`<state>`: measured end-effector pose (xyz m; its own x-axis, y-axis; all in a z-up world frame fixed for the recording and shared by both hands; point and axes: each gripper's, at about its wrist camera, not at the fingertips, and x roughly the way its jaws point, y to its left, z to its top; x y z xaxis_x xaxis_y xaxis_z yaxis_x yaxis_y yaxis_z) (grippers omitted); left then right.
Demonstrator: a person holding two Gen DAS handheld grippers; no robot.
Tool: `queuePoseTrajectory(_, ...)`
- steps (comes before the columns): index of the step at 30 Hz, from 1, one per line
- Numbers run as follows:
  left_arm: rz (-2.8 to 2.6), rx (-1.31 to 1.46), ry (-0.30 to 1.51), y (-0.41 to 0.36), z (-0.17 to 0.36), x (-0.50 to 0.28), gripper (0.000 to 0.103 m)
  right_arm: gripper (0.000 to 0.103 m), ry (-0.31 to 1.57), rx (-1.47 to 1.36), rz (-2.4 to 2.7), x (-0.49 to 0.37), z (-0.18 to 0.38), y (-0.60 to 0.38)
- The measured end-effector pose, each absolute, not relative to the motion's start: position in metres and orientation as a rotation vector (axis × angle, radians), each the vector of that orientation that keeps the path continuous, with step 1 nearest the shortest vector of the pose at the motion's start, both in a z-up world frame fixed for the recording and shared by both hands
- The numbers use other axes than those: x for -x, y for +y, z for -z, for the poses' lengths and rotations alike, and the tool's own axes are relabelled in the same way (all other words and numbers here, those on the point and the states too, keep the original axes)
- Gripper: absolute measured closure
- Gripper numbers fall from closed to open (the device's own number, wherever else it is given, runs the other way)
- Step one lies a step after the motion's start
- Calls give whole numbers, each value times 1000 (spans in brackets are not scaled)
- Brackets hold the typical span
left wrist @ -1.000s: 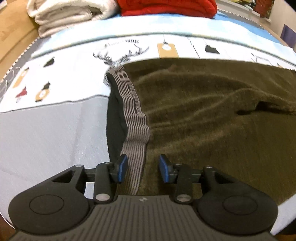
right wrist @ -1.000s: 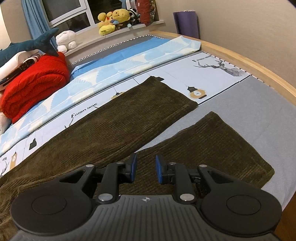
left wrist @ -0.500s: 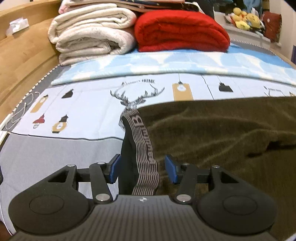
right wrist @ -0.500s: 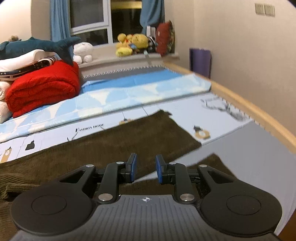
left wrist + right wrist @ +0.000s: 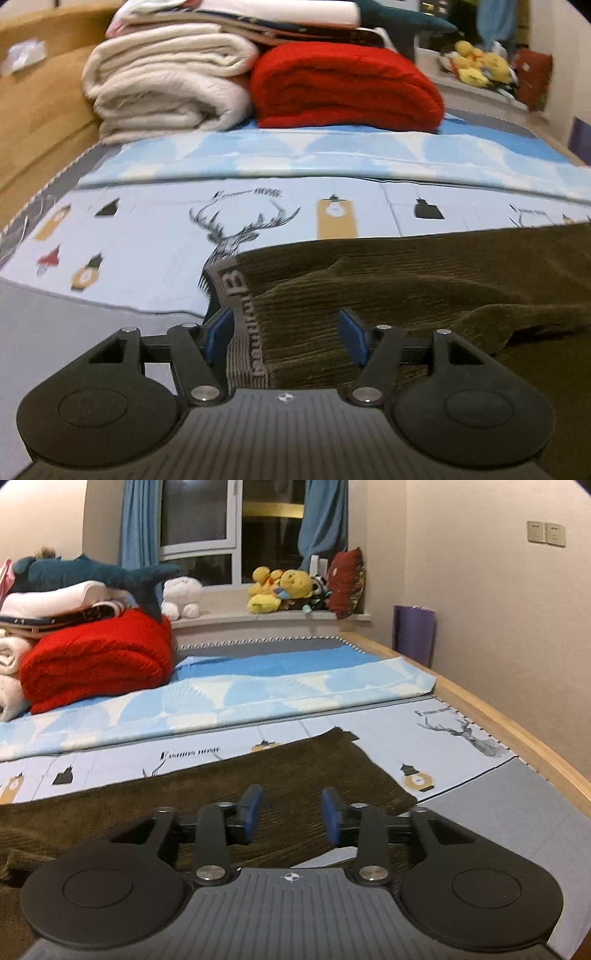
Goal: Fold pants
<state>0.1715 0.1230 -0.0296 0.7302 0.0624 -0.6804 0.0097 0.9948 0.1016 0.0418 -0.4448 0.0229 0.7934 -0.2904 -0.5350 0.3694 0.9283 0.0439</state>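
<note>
- Brown corduroy pants [image 5: 424, 288] lie spread on the bed, waistband [image 5: 240, 317] at the left end, legs running off to the right.
- Pale blue printed sheet [image 5: 147, 236] covers the bed, with deer, lanterns and lettering; a grey band lies nearer.
- Light blue blanket [image 5: 280, 694] stretches across the far part of the bed.
- Far left, a folded red blanket [image 5: 347, 85] sits beside a stack of cream bedding [image 5: 166, 85].
- Wooden bed frame [image 5: 517, 738] runs along the right wall; a window with blue curtains [image 5: 136, 524] and plush toys [image 5: 280, 590] on the sill is at the far end.
- Left gripper [image 5: 286, 334] is released, jaws wide, straddling the waistband.
- Right gripper [image 5: 291, 819] is released above the far pant leg [image 5: 295, 775].
</note>
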Motion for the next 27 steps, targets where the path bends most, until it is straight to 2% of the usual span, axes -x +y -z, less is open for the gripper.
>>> queuePoseTrajectory(1, -24, -116, 741, 119, 30, -172, 33, 55, 556, -161, 352, -44, -22, -445)
queuePoseTrajectory(3, -15, -110, 719, 116, 29, -175, 22, 54, 563, -186, 345, -47, -22, -443)
queuePoseTrajectory(7, 12, -59, 690, 117, 32, -184, 22, 54, 577, -227, 309, -53, -22, -441)
queuePoseTrajectory(8, 22, -53, 691, 118, 35, -187, 25, 54, 578, -232, 298, -53, -22, -440)
queuePoseTrajectory(10, 38, -69, 694, 116, 41, -195, 38, 54, 580, -241, 264, -54, -23, -437)
queuePoseTrajectory(12, 47, -101, 703, 115, 49, -205, 71, 54, 580, -222, 247, -55, -26, -432)
queuePoseTrajectory(14, 43, -97, 709, 118, 55, -219, 85, 55, 580, -204, 236, -57, -27, -428)
queuePoseTrajectory(16, 31, -60, 705, 125, 59, -233, 85, 57, 588, -185, 221, -59, -27, -426)
queuePoseTrajectory(18, 16, -42, 702, 131, 64, -249, 85, 73, 610, -153, 214, -64, -25, -423)
queuePoseTrajectory(19, 8, -39, 699, 133, 65, -256, 85, 75, 623, -145, 213, -67, -23, -423)
queuePoseTrajectory(20, -1, -39, 696, 136, 69, -265, 83, 77, 633, -145, 213, -68, -22, -423)
queuePoseTrajectory(22, -17, -66, 702, 138, 76, -282, 68, 79, 642, -166, 208, -72, -19, -425)
queuePoseTrajectory(24, -19, -129, 700, 137, 85, -296, 25, 79, 647, -192, 198, -75, -18, -428)
queuePoseTrajectory(25, -7, -146, 707, 137, 89, -302, 17, 79, 651, -198, 192, -78, -17, -429)
queuePoseTrajectory(27, 50, -173, 737, 137, 99, -313, 14, 79, 658, -192, 185, -81, -15, -427)
